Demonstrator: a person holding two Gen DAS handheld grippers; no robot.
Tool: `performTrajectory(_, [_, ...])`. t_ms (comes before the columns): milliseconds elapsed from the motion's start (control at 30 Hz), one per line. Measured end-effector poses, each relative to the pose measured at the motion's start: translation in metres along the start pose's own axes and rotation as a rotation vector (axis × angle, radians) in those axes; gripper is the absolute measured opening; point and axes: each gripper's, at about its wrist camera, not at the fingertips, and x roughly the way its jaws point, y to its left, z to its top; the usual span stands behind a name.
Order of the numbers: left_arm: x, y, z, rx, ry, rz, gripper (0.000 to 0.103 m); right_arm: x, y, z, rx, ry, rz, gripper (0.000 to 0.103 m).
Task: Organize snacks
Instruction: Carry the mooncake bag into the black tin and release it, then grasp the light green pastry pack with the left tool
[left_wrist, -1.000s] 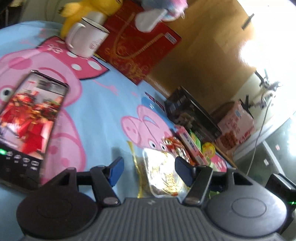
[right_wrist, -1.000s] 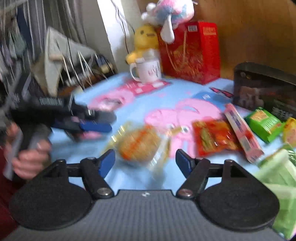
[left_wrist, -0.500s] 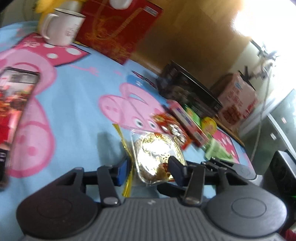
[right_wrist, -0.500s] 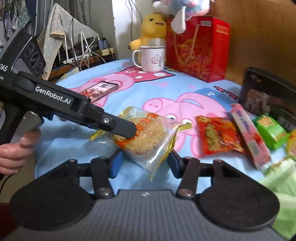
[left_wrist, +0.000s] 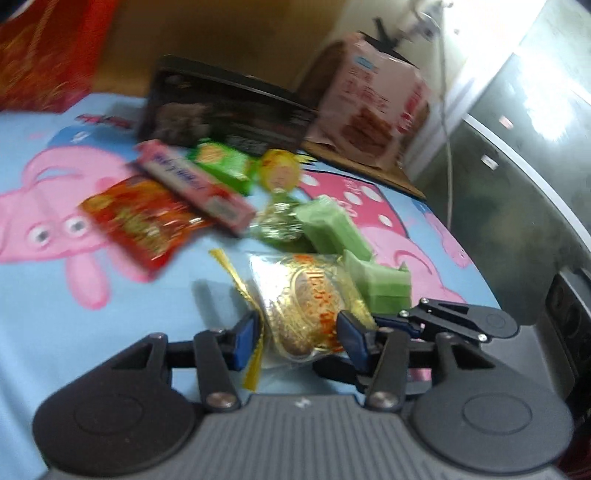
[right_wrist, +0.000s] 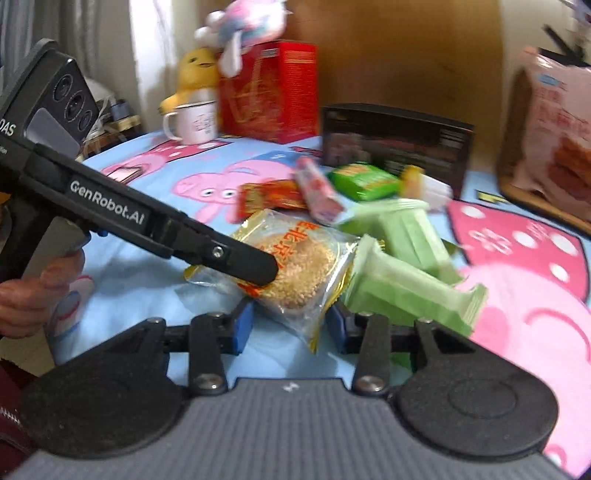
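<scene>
Both grippers: gripping one cake packet (left_wrist: 306, 306) (right_wrist: 295, 266).
Left gripper (left_wrist: 295, 332): fingers clamping packet.
Right gripper (right_wrist: 288, 325): fingers clamping packet.

"GenRobot.AI" — printed on the left hand-held gripper (right_wrist: 258, 267) arm.

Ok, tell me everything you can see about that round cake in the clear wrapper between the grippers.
The wrapped round cake is a golden-brown, crumbly-looking disc sealed in a clear crinkly plastic packet with gold edging and red printed characters. It lies tilted above the blue cartoon-pig tablecloth. The left gripper has its blue pads at the packet's sides, and the right gripper brackets its lower end. Its far edge touches a pale green snack pack.
</scene>
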Motion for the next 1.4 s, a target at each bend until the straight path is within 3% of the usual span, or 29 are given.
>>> performTrajectory(233, [-0.019, -0.001, 0.034, 0.013, -0.057, -0.001, 0.046, -0.010, -0.014, 0.022, 0.060, -0.090, 0.046, 0.044])
performTrajectory(433, [-0.026, 0.005, 0.097, 0.048, -0.156, 0.085, 0.046, 0.013, -0.037, 0.076, 0.100, -0.160, 0.095, 0.044])
performTrajectory(633, [0.009, 0.022, 0.176, 0.030, -0.208, 0.134, 0.047, 0.055, -0.080, 0.139, 0.110, -0.184, 0.054, 0.044])
performTrajectory(833, [0.063, 0.048, 0.215, -0.023, -0.179, 0.179, 0.048, 0.101, -0.119, 0.164, 0.168, -0.120, 0.013, 0.045])
performTrajectory(1000, [0.073, 0.063, 0.212, -0.049, -0.183, 0.223, 0.050, 0.115, -0.135, 0.165, 0.217, -0.105, -0.027, 0.051])
performTrajectory(1167, [0.040, 0.065, 0.196, -0.027, -0.223, 0.191, 0.050, 0.074, -0.148, 0.151, 0.277, -0.190, -0.007, 0.055])
performTrajectory(1300, [0.014, 0.052, 0.161, -0.010, -0.224, 0.133, 0.050, 0.032, -0.149, 0.118, 0.313, -0.221, 0.002, 0.055])
performTrajectory(1400, [0.009, 0.039, 0.128, -0.010, -0.170, 0.053, 0.050, 0.003, -0.145, 0.075, 0.367, -0.206, -0.020, 0.056])
